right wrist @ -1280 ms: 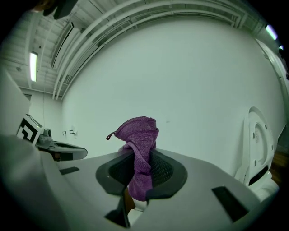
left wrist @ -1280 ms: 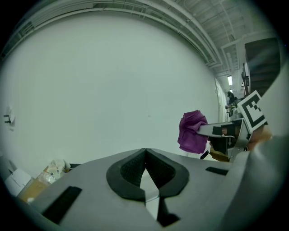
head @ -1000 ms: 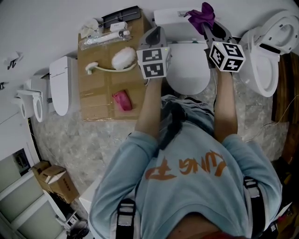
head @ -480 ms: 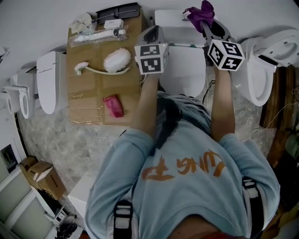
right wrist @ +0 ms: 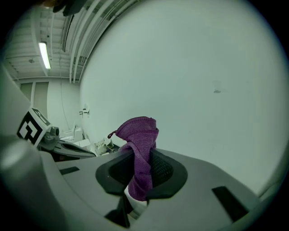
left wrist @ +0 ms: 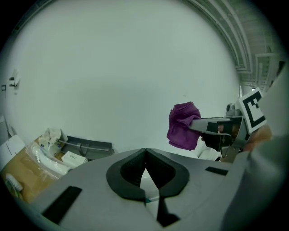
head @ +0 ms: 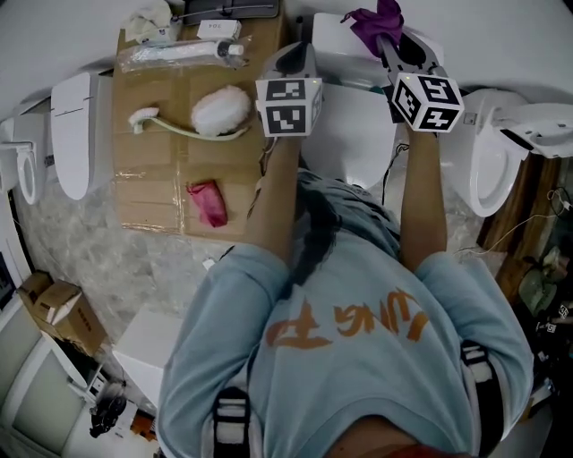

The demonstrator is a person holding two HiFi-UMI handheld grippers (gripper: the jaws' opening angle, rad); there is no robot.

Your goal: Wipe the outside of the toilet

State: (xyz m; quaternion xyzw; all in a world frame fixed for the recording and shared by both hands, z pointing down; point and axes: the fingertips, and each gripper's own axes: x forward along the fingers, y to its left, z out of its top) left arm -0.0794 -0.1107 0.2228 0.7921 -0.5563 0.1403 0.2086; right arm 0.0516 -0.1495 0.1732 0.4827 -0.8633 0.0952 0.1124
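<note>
The white toilet (head: 354,134) stands straight ahead, its lid down and its tank (head: 333,43) against the wall. My right gripper (head: 383,40) is shut on a purple cloth (head: 376,22), held up over the right part of the tank. In the right gripper view the purple cloth (right wrist: 142,149) bunches above and between the pads, with my right gripper (right wrist: 142,158) facing the bare wall. My left gripper (head: 294,55) hovers at the tank's left edge. It is shut with nothing in it, the tips of the left gripper (left wrist: 144,151) meeting. The purple cloth (left wrist: 183,126) shows to its right.
A flattened cardboard sheet (head: 152,179) left of the toilet carries a white fluffy brush (head: 219,109), a pink cloth (head: 208,203) and a bagged item (head: 179,52). Other toilets stand at far left (head: 72,134) and right (head: 488,152). A cardboard box (head: 63,313) sits lower left.
Both grippers have edged a little farther toward the wall over the tank, and the head view has shifted. The right gripper still holds the cloth; the left stays shut.
</note>
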